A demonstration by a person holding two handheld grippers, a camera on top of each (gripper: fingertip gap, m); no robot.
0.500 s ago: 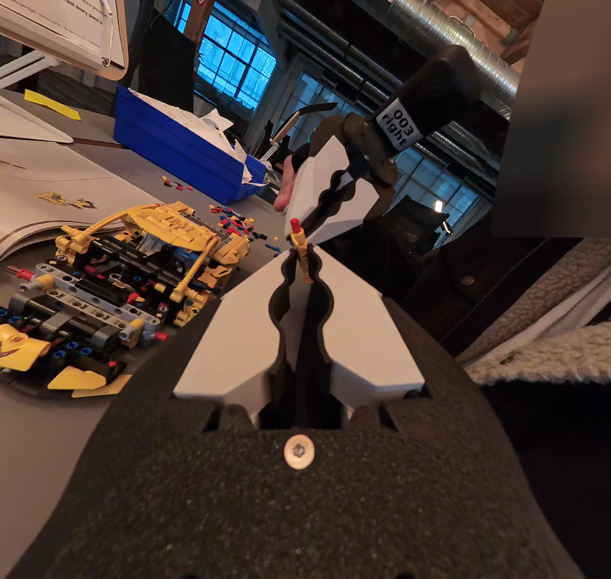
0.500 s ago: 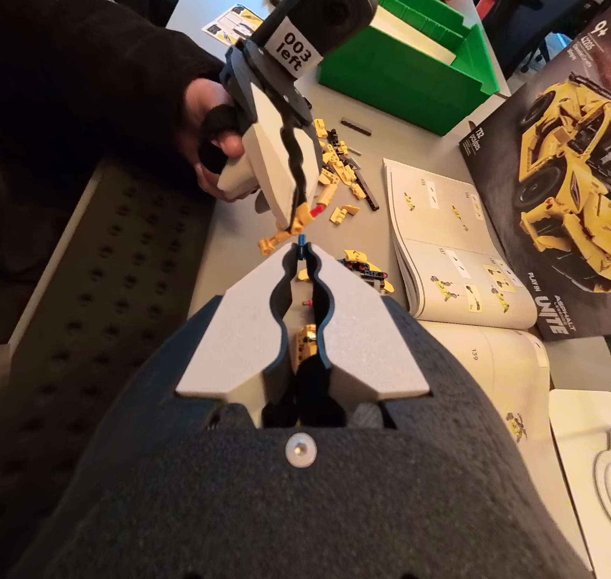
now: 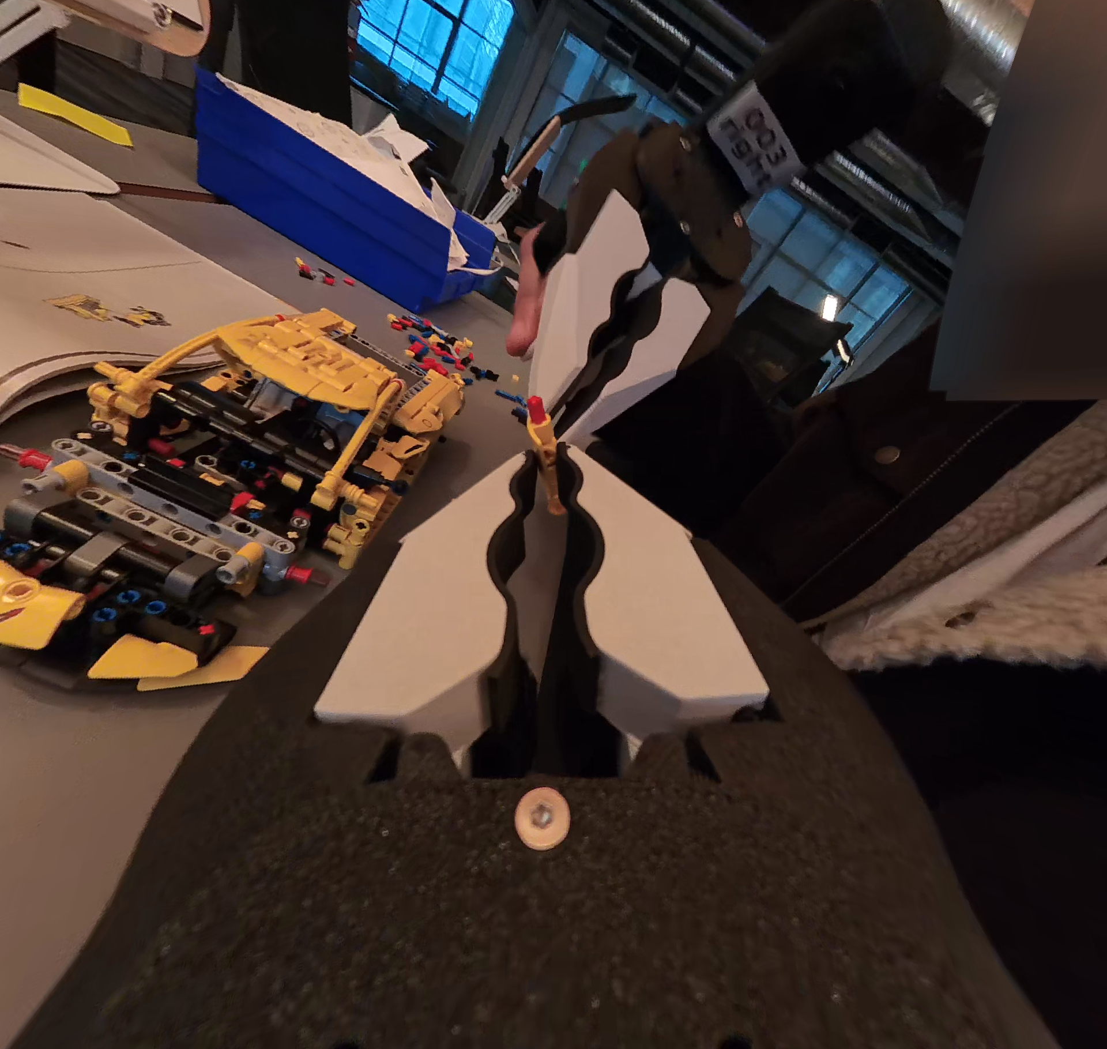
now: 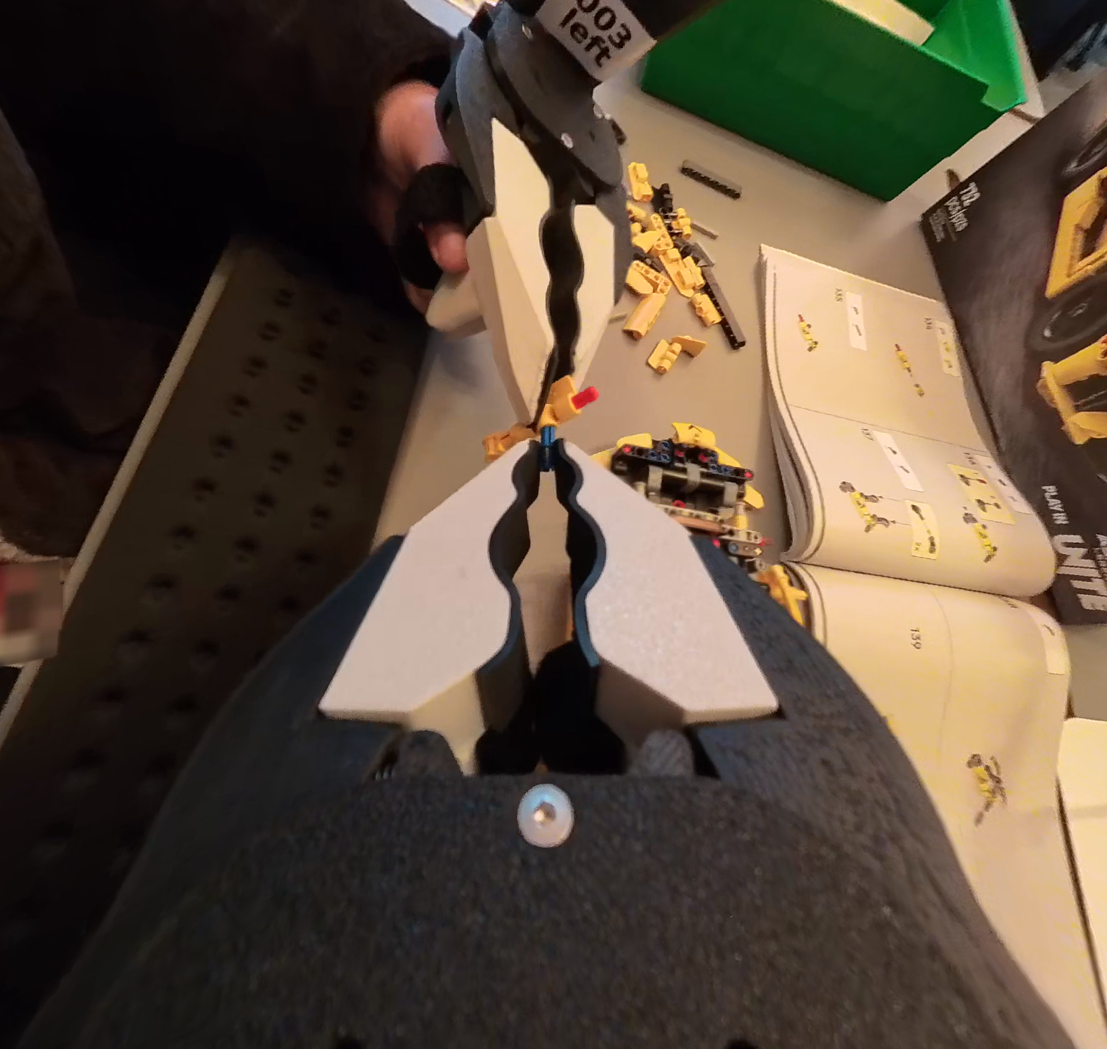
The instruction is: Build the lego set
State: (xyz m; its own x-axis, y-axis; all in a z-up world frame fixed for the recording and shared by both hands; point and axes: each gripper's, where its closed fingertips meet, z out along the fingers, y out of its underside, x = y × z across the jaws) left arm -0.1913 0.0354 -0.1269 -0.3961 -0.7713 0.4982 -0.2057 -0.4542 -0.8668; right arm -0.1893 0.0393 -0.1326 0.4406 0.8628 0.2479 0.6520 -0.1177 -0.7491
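While blue bin (image 3: 311, 181) holds papers, left jaws clamp yellow piece (image 3: 546, 469); right jaws clamp blue pin (image 4: 547, 456).

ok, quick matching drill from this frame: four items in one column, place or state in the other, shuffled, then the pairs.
1. yellow piece
2. blue pin
3. car model
4. green bin

A. on the table beside the open booklet
B. pinched in the left gripper
C. far end of the table
D. pinched in the right gripper

Pairs: 1-B, 2-D, 3-A, 4-C
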